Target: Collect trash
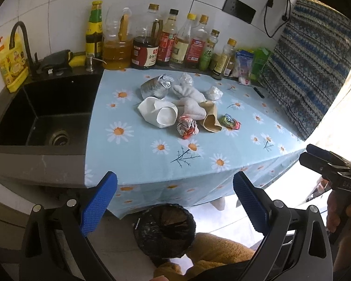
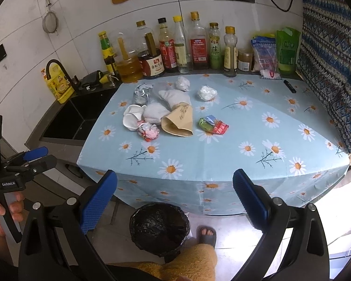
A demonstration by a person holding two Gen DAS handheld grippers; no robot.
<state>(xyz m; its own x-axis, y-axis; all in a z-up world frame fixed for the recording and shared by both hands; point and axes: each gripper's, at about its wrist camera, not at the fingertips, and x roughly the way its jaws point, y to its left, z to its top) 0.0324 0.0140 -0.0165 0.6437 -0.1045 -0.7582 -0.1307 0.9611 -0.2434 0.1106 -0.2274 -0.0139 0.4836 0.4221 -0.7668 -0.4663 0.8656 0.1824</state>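
The trash (image 2: 166, 114) is heaped mid-way across the daisy tablecloth (image 2: 222, 164), nothing yet lifted. A lined bin (image 2: 160, 229) is stood on the floor just below the table edge, presumably for short drops. The left gripper (image 1: 175, 201) and right gripper (image 2: 175, 199) are held back, jaws spread wide, empty.

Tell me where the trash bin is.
The black-lined trash bin stands on the floor below the table's front edge, low centre in both views, beside a sandalled foot.

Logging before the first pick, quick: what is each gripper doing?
Left gripper: open, holding nothing.
Right gripper: open, holding nothing.
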